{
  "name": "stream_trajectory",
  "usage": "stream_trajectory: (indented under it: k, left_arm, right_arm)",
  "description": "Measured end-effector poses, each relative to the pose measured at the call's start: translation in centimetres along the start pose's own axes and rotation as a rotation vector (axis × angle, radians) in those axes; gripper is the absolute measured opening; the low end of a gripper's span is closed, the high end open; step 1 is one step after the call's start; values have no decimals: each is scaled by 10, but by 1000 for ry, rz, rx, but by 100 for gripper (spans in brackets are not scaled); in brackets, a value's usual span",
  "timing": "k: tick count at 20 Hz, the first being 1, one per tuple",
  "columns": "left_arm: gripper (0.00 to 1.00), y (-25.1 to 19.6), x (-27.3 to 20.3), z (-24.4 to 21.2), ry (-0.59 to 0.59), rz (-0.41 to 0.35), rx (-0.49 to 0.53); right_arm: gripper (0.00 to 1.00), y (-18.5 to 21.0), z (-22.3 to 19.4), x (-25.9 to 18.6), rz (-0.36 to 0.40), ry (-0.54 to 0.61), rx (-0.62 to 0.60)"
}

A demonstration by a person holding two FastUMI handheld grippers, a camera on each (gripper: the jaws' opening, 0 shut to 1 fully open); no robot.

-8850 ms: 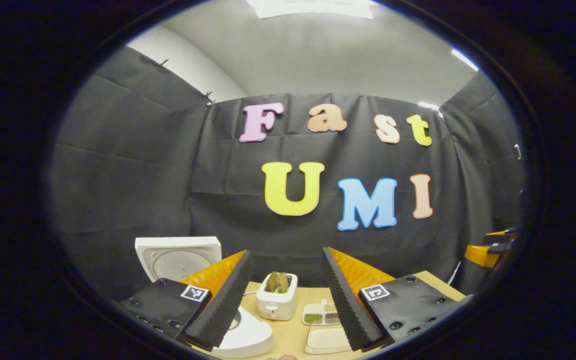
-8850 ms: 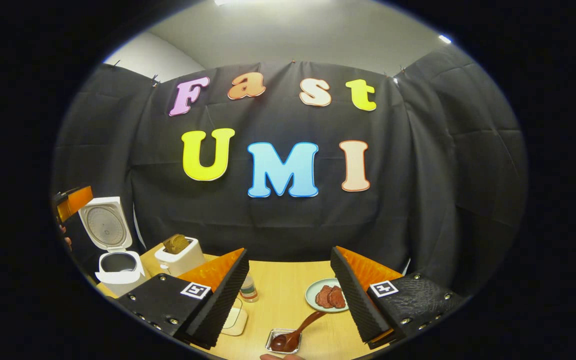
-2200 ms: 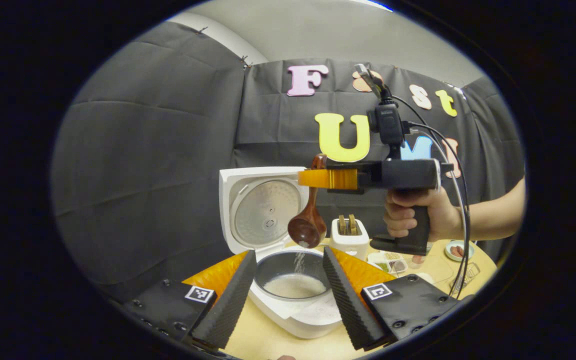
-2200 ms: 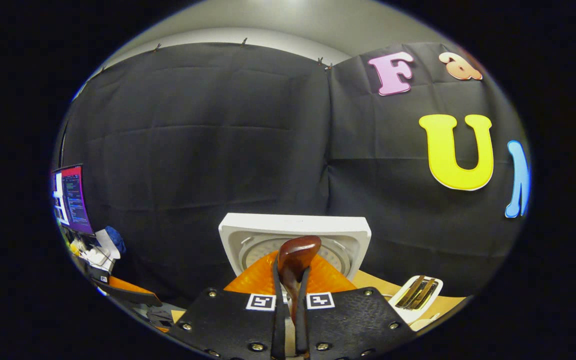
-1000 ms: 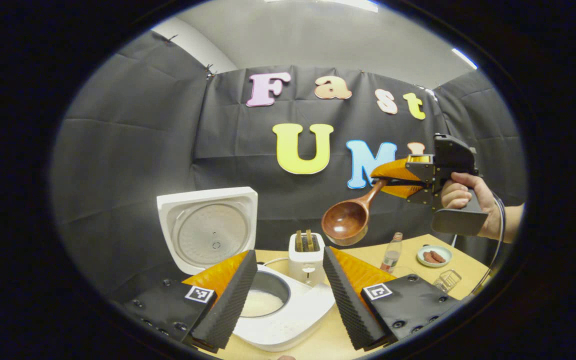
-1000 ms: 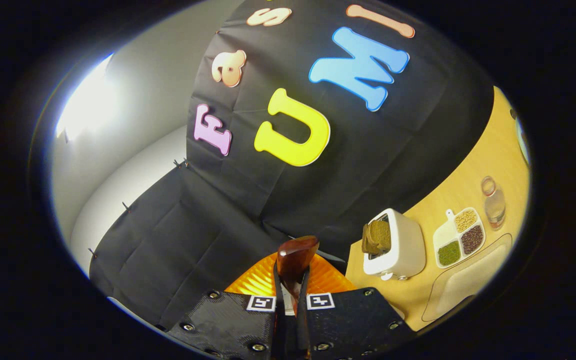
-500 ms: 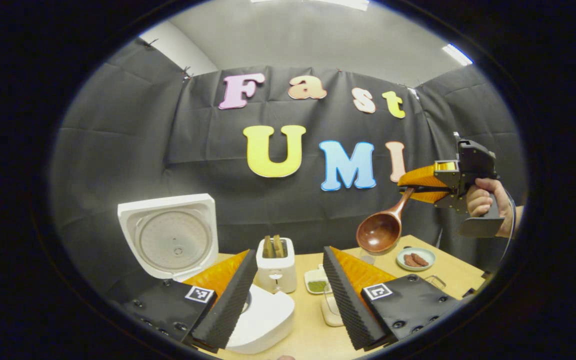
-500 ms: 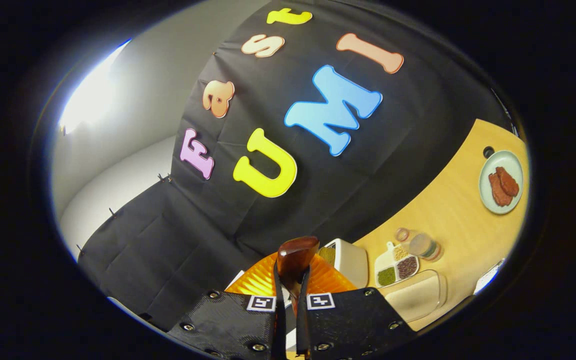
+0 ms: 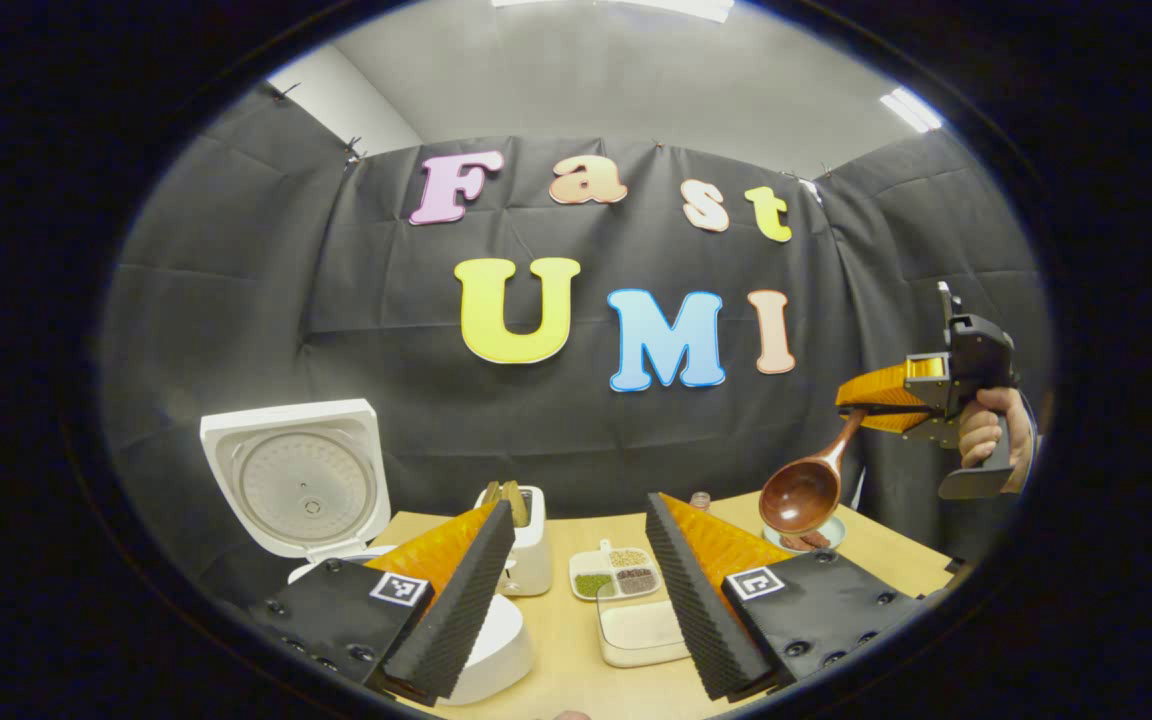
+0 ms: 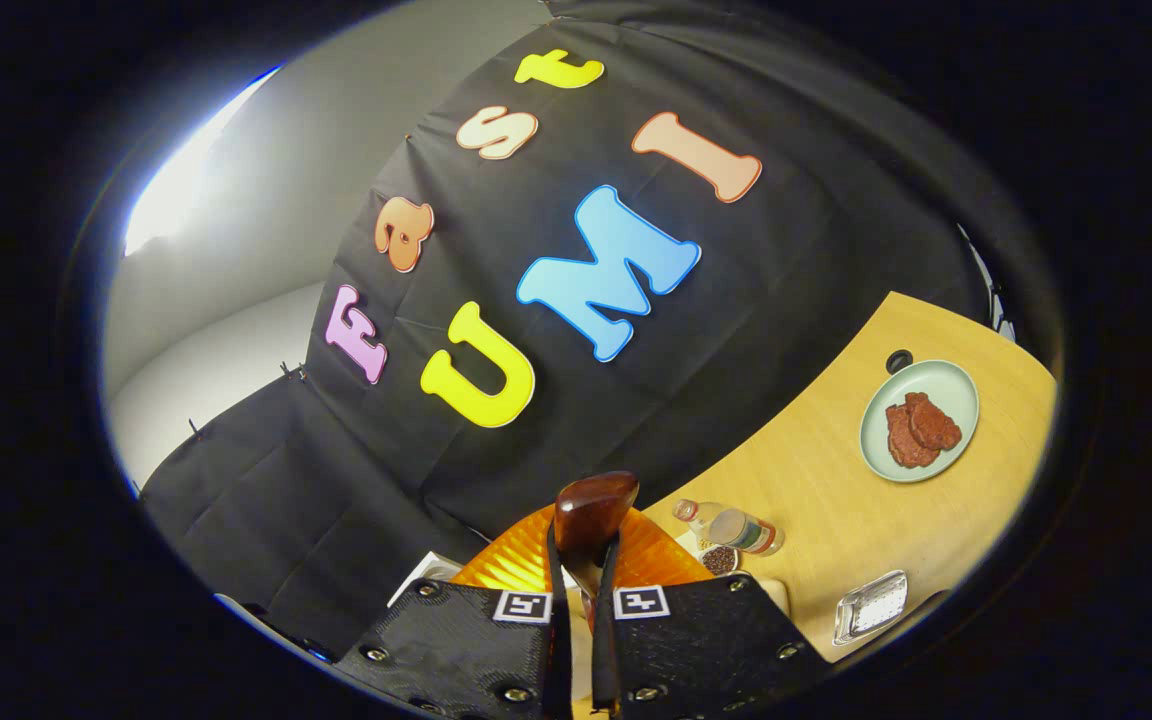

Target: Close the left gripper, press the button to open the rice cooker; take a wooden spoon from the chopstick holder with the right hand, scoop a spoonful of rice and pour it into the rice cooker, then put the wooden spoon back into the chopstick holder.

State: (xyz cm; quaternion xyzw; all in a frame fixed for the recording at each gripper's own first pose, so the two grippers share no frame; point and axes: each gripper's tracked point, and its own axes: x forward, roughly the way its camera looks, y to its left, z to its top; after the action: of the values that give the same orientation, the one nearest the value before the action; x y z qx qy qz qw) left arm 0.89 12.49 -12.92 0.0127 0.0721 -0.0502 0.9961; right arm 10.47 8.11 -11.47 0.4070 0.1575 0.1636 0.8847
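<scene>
The right gripper, held in a hand high above the table, was clamped on the handle of the wooden spoon, whose bowl hung over a plate. The left gripper stood with its fingers apart, holding nothing, near the rice cooker, whose lid stood open.
</scene>
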Motion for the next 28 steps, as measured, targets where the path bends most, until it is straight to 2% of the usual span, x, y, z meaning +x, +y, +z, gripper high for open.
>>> stream_trajectory:
  k: [7, 13, 18, 23, 28]
  left_arm:
    - [92, -5, 1, 3, 11, 18, -33]
    - [93, -1, 1, 2, 11, 39, -54]
    - [93, -1, -1, -3, 25, 48, -32]
    - [93, 4, -5, -4, 30, 66, -24]
    - [93, 12, -12, -8, 41, 99, -29]
  right_arm:
    - [8, -52, 9, -29, -111, -9, -55]
    - [8, -114, -4, -46, -274, -11, -160]
    - [8, -154, -28, -49, -394, 40, -251]
    - [8, -184, -60, -36, -462, 119, -320]
    - [8, -195, -89, -23, -470, 183, -375]
